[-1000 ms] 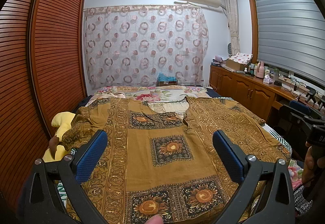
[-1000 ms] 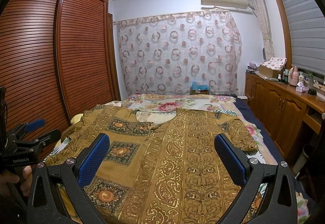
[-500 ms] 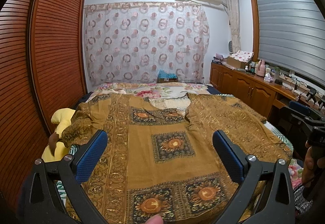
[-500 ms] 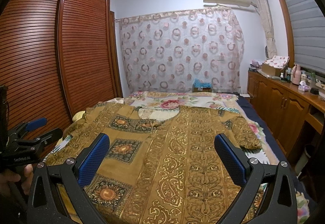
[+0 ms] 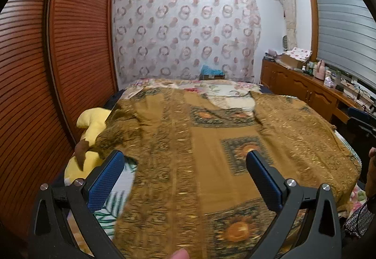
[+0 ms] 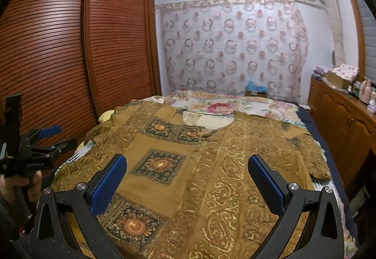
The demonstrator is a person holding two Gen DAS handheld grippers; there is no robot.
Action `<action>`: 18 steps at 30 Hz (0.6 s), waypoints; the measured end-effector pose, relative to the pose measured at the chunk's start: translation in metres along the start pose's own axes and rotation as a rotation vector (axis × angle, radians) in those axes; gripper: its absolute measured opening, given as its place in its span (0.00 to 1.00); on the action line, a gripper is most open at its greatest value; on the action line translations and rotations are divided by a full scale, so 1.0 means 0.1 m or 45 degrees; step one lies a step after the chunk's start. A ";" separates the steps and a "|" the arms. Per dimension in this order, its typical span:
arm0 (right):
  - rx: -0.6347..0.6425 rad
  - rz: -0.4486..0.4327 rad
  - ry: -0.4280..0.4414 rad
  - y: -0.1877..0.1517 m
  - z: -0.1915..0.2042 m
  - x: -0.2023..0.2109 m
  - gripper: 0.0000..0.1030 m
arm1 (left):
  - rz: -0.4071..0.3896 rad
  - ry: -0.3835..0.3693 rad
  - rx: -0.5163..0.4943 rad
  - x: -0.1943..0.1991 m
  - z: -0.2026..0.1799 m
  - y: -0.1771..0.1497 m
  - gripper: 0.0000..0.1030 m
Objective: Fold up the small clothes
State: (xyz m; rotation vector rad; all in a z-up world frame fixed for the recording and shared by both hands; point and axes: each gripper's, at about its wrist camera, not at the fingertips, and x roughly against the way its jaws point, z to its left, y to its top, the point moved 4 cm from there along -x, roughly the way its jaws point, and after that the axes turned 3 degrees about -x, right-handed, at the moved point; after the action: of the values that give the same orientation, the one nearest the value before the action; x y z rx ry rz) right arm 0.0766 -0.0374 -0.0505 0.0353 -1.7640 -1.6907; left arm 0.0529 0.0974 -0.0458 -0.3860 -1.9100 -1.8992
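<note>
A brown and gold patterned garment (image 5: 211, 153) lies spread flat across the bed (image 6: 303, 118), filling the middle and lower part of both frames, its neckline toward the far end and its short sleeves reaching out to either side; sunflower squares run down its centre and gold scrollwork bands down its sides. In the left wrist view the cloth is blurred. The left gripper (image 5: 185, 175) hovers above the garment's lower left part with its blue-padded fingers wide apart and nothing between them; it also shows at the left edge of the right wrist view, held in a hand (image 6: 16, 185). The right gripper (image 6: 188, 175) hangs over the lower middle of the garment, its fingers likewise spread apart and empty. A flowered bedsheet (image 6: 211, 106) shows beyond the neckline. A yellow plush toy (image 5: 92, 122) lies at the garment's left sleeve, in the middle left of the left wrist frame. Slatted wooden wardrobe doors (image 6: 70, 59) fill the left of both frames, a curtain with ring patterns (image 6: 235, 47) hangs behind the bed, and a wooden cabinet (image 6: 340, 122) with small items on top runs along the right.
</note>
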 end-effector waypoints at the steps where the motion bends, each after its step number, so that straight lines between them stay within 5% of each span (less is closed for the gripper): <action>1: 0.006 0.007 0.010 0.02 0.00 -0.03 1.00 | 0.006 0.001 0.006 -0.01 0.06 -0.01 1.00; 18: 0.070 0.278 0.110 0.04 -0.28 -0.90 0.98 | 0.230 0.088 0.019 -0.67 0.91 -0.10 0.95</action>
State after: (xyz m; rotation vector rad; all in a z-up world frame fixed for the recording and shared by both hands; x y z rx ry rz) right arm 0.1606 -0.0194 -0.0895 -0.0575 -1.6846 -1.4637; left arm 0.0979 0.1941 -0.0851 -0.4657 -1.7799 -1.7575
